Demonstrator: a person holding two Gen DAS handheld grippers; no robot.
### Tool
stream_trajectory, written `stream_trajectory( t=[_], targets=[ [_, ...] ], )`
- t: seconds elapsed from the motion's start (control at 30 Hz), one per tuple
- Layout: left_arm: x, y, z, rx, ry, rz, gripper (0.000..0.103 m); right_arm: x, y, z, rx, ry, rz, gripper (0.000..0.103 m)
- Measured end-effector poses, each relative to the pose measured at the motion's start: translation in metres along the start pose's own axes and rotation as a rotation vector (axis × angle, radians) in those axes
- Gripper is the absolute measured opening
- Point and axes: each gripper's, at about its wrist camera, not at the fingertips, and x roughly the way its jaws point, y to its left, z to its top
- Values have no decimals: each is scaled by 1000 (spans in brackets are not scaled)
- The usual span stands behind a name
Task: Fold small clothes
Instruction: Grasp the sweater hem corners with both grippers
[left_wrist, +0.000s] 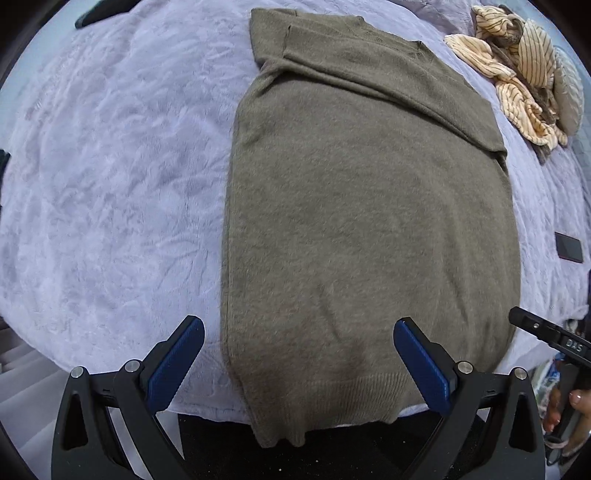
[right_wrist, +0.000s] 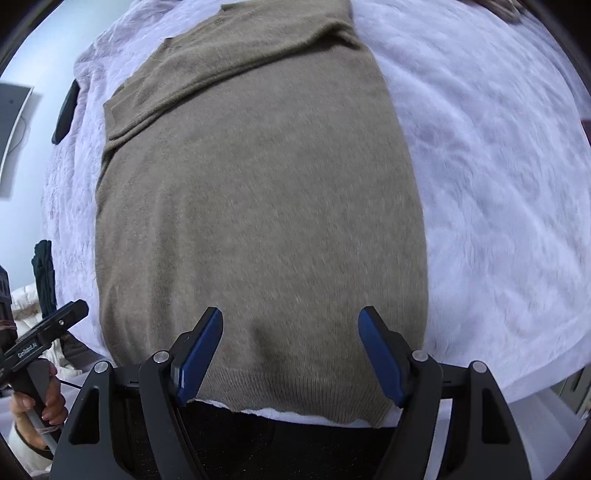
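The left gripper (left_wrist: 299, 362) points down with its blue pads spread wide and nothing between them. One pad hangs over the bare blanket, the other over the cloth, so the jaws straddle the left side edge of an olive-brown sweater (left_wrist: 362, 221) near its ribbed hem (left_wrist: 332, 398). The right gripper (right_wrist: 290, 354) is also wide and empty, with both pads above the hem band toward the sweater's right corner.

The sweater lies flat and smooth on a pale lilac fleece blanket (left_wrist: 110, 166). Its sleeves are already folded across the chest, and the hem droops slightly over the near edge of the bed. A crumpled striped cream garment (left_wrist: 517, 74) sits well apart at the far right, and a small dark phone-like object (left_wrist: 569, 247) lies near the sweater's right side.

The next step looks like folding the hem up toward the collar. To do it well, each gripper should probably pinch its own hem corner through every layer. Both should then lift together and travel evenly, so the tucked sleeves stay in place.
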Motion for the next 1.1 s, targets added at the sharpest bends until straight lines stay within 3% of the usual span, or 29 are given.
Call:
stream_trajectory(
  t=[0.3,0.5,0.63,0.7,0.87,1.0,1.1],
  targets=[
    [16,29,-34,34,82,-93,103,13,-27,-50,135,27,21,79],
    [34,21,-48,84,140,-248,103,12,-52,-59,156,-26,0,79],
    [43,14,-57,143,149,-276,103,14,-79,-59,212,-45,8,79],
    [45,12,-57,162,154,-289,103,19,-89,-58,237,-34,61,79],
    [45,11,-52,140,152,-374,103,39,-96,-57,242,34,285,80],
    [43,15,-49,91,151,-493,103,43,-89,-57,226,41,458,80],
    [46,17,-49,94,155,-511,103,41,-82,-57,209,38,573,80]
  ],
)
